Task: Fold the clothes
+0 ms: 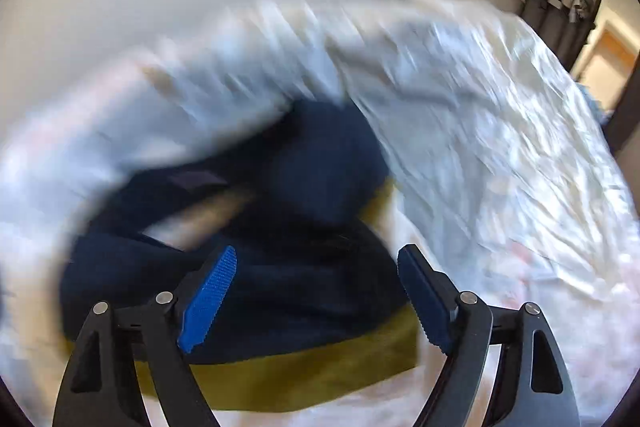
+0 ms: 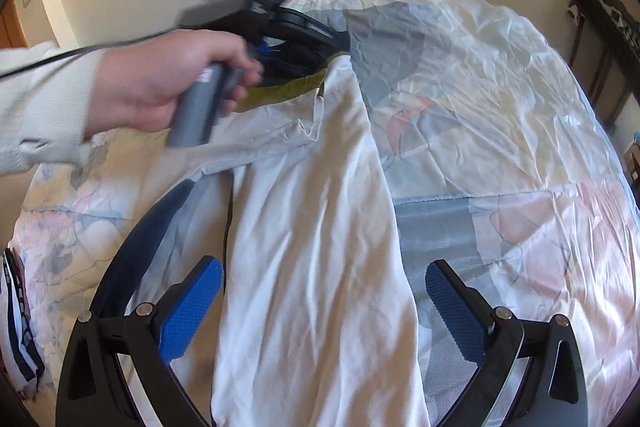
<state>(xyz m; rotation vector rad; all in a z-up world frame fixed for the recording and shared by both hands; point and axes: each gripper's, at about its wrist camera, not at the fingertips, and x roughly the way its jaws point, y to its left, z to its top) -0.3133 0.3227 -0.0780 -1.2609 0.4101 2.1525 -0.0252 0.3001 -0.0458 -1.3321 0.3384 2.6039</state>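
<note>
A rumpled patterned bedspread (image 2: 520,131) fills the frame beneath a cream wall. At upper left, a hand (image 2: 152,83) holds the left gripper (image 1: 316,291), jaws apart and empty, over a navy-and-olive garment (image 1: 304,267). The white garment (image 2: 316,227) runs lengthwise from there down to the right gripper (image 2: 324,303), jaws apart astride its near end.

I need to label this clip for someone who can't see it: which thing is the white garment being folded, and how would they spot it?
Start at the bed with its crinkled pastel cover. The white garment lies lengthwise down the middle, running toward the right gripper. It is plain white, unlike the patterned cover and the navy-and-olive clothing at its far end.
</note>
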